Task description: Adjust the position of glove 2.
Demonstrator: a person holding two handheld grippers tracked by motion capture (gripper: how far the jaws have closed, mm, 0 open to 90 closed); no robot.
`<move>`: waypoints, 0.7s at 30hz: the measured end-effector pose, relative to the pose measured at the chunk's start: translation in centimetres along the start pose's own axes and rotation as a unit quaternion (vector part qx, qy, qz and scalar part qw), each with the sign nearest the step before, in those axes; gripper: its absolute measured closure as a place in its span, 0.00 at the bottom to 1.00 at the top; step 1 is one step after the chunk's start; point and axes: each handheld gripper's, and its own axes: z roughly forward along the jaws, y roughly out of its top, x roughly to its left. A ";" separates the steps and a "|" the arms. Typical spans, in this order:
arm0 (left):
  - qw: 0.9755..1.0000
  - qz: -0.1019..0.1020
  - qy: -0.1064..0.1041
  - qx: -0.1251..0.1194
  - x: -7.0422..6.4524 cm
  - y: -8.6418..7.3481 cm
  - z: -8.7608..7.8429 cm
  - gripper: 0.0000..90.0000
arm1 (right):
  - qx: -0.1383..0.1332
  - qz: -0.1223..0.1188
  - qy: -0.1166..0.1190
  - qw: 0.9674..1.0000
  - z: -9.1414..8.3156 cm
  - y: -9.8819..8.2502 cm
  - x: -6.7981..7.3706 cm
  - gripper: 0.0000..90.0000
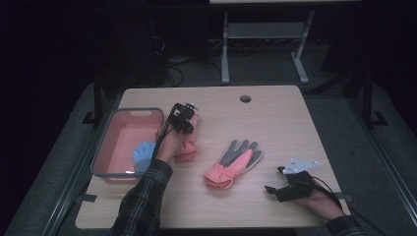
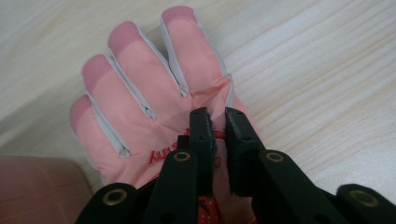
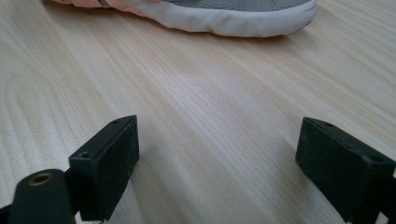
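1. The left claw (image 1: pixel 183 119) sits left of centre in the high view, over a pink glove (image 1: pixel 188 142) lying flat on the table (image 1: pixel 275 118). In the left gripper view its jaws are nearly together, clamped on a raised fold of the pink glove (image 2: pixel 154 121) just below the base of the fingers, which point to the top of the frame.
2. This glove lies just right of a grey-rimmed pink bin (image 1: pixel 127 142) at the left side of the table; a pale blue item (image 1: pixel 144 155) rests in the bin's lower right corner, beside the person's left hand (image 1: pixel 167 147).
3. A second glove (image 1: pixel 233 163), grey palm up with a pink cuff, lies at the centre of the table, apart from the first.
4. The right claw (image 1: pixel 273 186) rests low at the lower right of the high view, near the table's near edge, its jaws wide apart with bare wood between them. In the right gripper view the second glove's (image 3: pixel 233 14) grey-and-white edge lies across the top of the frame, well clear of the jaws.
5. The table's upper right stretch is bare, except for a round hole (image 1: pixel 245 98) near the far edge.
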 end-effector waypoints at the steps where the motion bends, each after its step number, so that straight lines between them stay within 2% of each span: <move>1: 1.000 -0.001 -0.003 -0.005 0.0 0.0 -0.3 0.92 | 0.000 0.000 0.000 1.000 0.0 0.0 0.0 0.14; 2: 1.000 -0.003 -0.015 -0.019 0.0 -0.1 -0.9 0.92 | 0.000 0.000 0.000 1.000 0.0 0.0 0.0 0.14; 3: 1.000 -0.003 -0.015 -0.019 0.0 -0.1 -0.9 0.92 | 0.000 0.000 0.000 1.000 0.0 0.0 0.0 0.14; 4: 0.999 0.003 -0.033 -0.030 -0.1 -0.1 -1.5 0.92 | 0.000 0.000 0.000 1.000 0.0 0.0 0.0 0.14; 6: 0.998 0.007 -0.040 -0.038 -0.3 -0.1 -1.8 0.92 | 0.000 0.000 0.000 1.000 0.0 0.0 0.0 0.14; 7: 0.997 0.015 -0.059 -0.049 -0.6 -0.2 -2.4 0.92 | 0.000 0.000 0.000 1.000 0.0 0.0 0.0 0.14; 9: 0.996 0.018 -0.064 -0.054 -0.8 -0.2 -2.7 0.92 | 0.000 0.000 0.000 1.000 0.0 0.0 0.0 0.14; 10: 0.994 0.030 -0.079 -0.066 -1.1 -0.3 -3.3 0.92 | 0.000 0.000 0.000 1.000 0.0 0.0 0.0 0.14; 11: 0.994 0.030 -0.079 -0.066 -1.1 -0.3 -3.3 0.92 | 0.000 0.000 0.000 1.000 0.0 0.0 0.0 0.14; 12: 0.991 0.044 -0.099 -0.078 -1.4 -0.3 -4.0 0.92 | 0.000 0.000 0.000 1.000 0.0 0.0 0.0 0.14; 13: 0.989 0.049 -0.109 -0.086 -1.6 -0.3 -4.3 0.92 | 0.000 0.000 0.000 1.000 0.0 0.0 0.0 0.14; 16: 0.985 0.076 -0.120 -0.095 -2.4 -0.3 -5.3 0.92 | 0.000 0.000 0.000 1.000 0.0 0.0 0.0 0.14; 17: 0.985 0.076 -0.120 -0.095 -2.4 -0.3 -5.3 0.92 | 0.000 0.000 0.000 1.000 0.0 0.0 0.0 0.14; 18: 0.981 0.094 -0.136 -0.105 -2.9 -0.3 -5.9 0.92 | 0.000 0.000 0.000 1.000 0.0 0.0 0.0 0.14; 19: 0.981 0.094 -0.136 -0.105 -2.9 -0.3 -5.9 0.92 | 0.000 0.000 0.000 1.000 0.0 0.0 0.0 0.14; 20: 0.977 0.102 -0.148 -0.115 -3.8 -0.3 -6.4 0.92 | 0.000 0.000 0.000 1.000 0.0 0.0 0.0 0.14; 21: 0.975 0.112 -0.152 -0.119 -4.1 -0.2 -6.7 0.92 | 0.000 0.000 0.000 1.000 0.0 0.0 0.0 0.14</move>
